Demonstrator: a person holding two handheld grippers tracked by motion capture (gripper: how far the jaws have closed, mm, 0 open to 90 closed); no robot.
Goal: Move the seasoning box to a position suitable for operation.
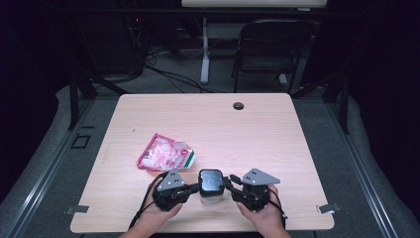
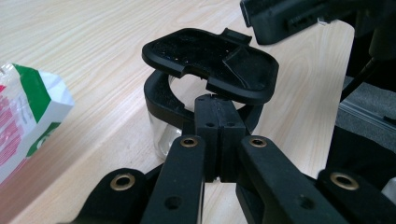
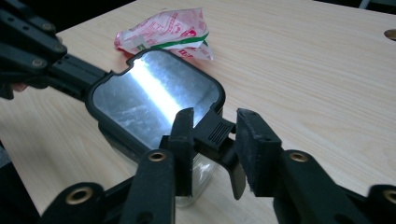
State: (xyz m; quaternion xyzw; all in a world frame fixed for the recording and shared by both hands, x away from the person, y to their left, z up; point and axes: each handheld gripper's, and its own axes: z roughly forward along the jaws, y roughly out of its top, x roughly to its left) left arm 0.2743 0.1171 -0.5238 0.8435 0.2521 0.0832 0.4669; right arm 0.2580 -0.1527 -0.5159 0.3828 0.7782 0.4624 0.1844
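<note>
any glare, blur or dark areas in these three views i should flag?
Right gripper view: a bright glare streak runs across the shiny lid, washing out its surface; the near jaws are slightly soft. Left gripper view: even light, lid underside sharp, packet at the edge soft. High view: table evenly lit, the room around it nearly black, whole picture a bit soft.

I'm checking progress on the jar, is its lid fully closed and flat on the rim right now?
No: in the left gripper view the black lid tilts up off the clear jar, leaving an open gap above the rim.
</note>
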